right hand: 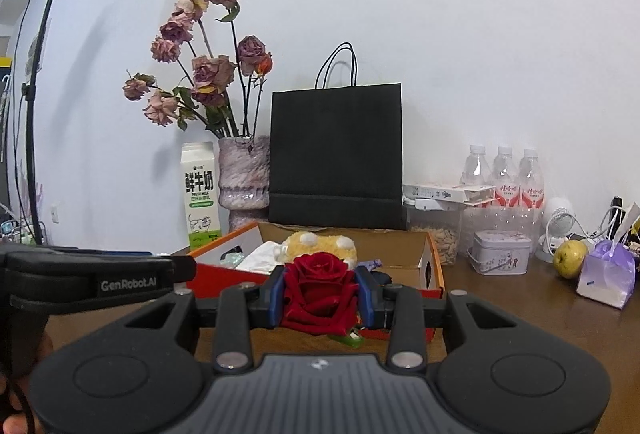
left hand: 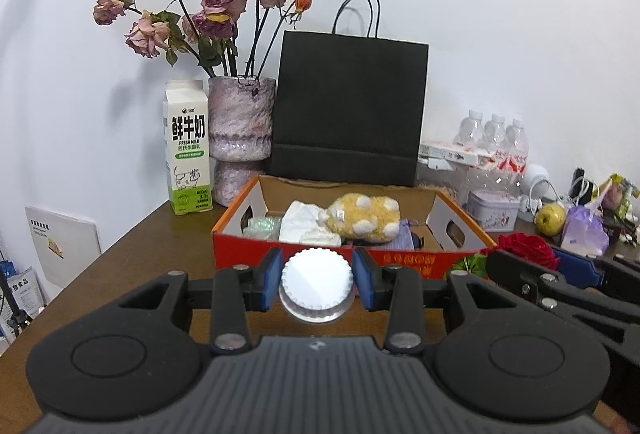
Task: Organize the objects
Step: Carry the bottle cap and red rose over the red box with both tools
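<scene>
My left gripper (left hand: 317, 280) is shut on a white-lidded round jar (left hand: 317, 284), held just in front of the orange cardboard box (left hand: 256, 258). My right gripper (right hand: 320, 294) is shut on a red rose (right hand: 320, 288), held before the same box (right hand: 434, 274). The rose (left hand: 524, 246) and the right gripper show at the right of the left wrist view. In the box lie a yellow plush toy (left hand: 366, 220), white tissue (left hand: 304, 226) and a bubble-wrap piece (left hand: 260, 226).
Behind the box stand a milk carton (left hand: 187, 150), a vase of dried roses (left hand: 240, 130) and a black paper bag (left hand: 348, 110). To the right are water bottles (right hand: 504, 178), a metal tin (right hand: 500, 252), an apple (right hand: 570, 258) and a purple pouch (right hand: 608, 276).
</scene>
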